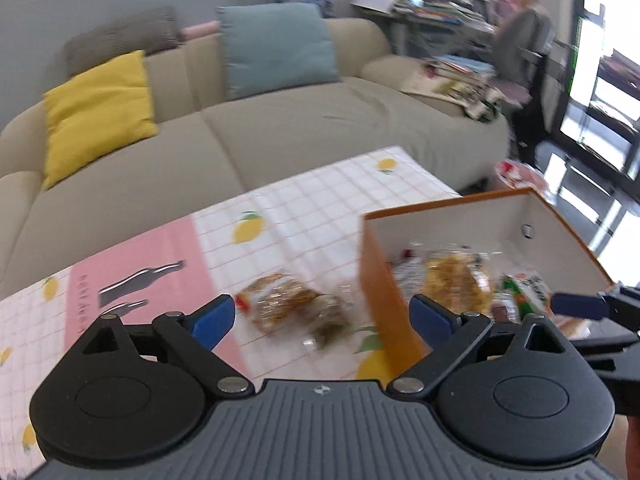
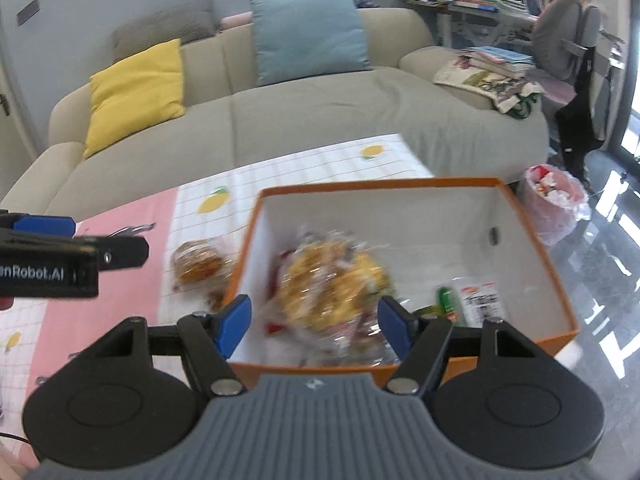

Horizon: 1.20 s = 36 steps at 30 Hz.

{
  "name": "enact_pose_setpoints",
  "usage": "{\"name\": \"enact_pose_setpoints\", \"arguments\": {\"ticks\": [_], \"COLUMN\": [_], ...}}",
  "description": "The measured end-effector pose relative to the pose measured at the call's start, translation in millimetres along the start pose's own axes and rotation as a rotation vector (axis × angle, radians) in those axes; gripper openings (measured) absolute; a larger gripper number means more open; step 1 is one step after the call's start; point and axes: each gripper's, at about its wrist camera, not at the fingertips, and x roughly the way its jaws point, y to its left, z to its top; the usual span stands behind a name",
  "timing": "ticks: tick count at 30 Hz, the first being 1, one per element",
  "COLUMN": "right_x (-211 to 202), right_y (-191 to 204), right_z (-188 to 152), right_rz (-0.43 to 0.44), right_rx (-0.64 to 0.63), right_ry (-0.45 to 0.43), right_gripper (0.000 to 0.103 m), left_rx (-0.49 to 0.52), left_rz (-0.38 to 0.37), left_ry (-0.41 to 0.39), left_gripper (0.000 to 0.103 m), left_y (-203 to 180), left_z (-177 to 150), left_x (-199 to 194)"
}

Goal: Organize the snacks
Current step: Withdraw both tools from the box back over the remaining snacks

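The right hand-held gripper (image 2: 314, 322) hangs over the near edge of the orange box (image 2: 532, 236), its blue pads spread wide with nothing pressed between them. Just beyond them, inside the box, lies a clear-wrapped golden pastry pack (image 2: 334, 284), smeared by motion blur so its print cannot be read. To the right of it sits a green-and-white packet (image 2: 468, 300), partly cut off by the right finger.

The left hand-held gripper (image 1: 324, 318) also stands open and empty, above the checked lemon-print worktop (image 1: 304, 208). Ahead of its pads and outside the box, close to the box's left wall, two brown wrapped snacks (image 1: 296, 304) lie on the cloth, blurred at the edges. In this view the box wall hides the lower part of what is inside; only the tops of the packs show.

Left of the snacks a pink sheet (image 1: 132, 276) with dark bottle shapes covers part of the worktop. Farther off stand a beige sofa (image 2: 320, 120) with a yellow cushion (image 2: 136, 88) and a blue cushion (image 2: 312, 36).
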Motion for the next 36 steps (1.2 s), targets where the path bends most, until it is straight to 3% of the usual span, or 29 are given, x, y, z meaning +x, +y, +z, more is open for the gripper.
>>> {"name": "enact_pose_setpoints", "arguments": {"ticks": [4, 7, 10, 12, 17, 21, 30, 36], "right_x": [2, 3, 7, 12, 28, 45, 92, 124], "right_y": [27, 50, 69, 80, 99, 110, 130, 133], "right_z": [-9, -16, -19, -19, -14, -9, 4, 23], "right_rz": [0.019, 0.02, 0.031, 0.039, 0.062, 0.073, 0.088, 0.11], "right_rx": [-0.065, -0.156, -0.248, -0.307, -0.456, -0.577, -0.864, -0.95], "right_ry": [0.0, -0.019, -0.028, -0.03, -0.025, 0.001, 0.085, 0.169], "right_gripper": [0.068, 0.068, 0.067, 0.067, 0.054, 0.051, 0.051, 0.053], "left_rx": [-0.066, -0.103, -0.12, -0.11, -0.08, -0.059, 0.018, 0.002], "left_rz": [0.055, 0.05, 0.03, 0.018, -0.036, -0.063, -0.123, -0.19], "left_ry": [-0.018, 0.003, 0.043, 0.063, 0.112, 0.139, 0.164, 0.172], "left_gripper": [0.103, 0.103, 0.088, 0.083, 0.069, 0.068, 0.076, 0.076], "left_y": [32, 56, 75, 83, 92, 92, 92, 99], "left_z": [-18, -29, -38, -43, -49, -49, -37, -32], "left_x": [-5, -2, 4, 7, 18, 31, 64, 91]}}
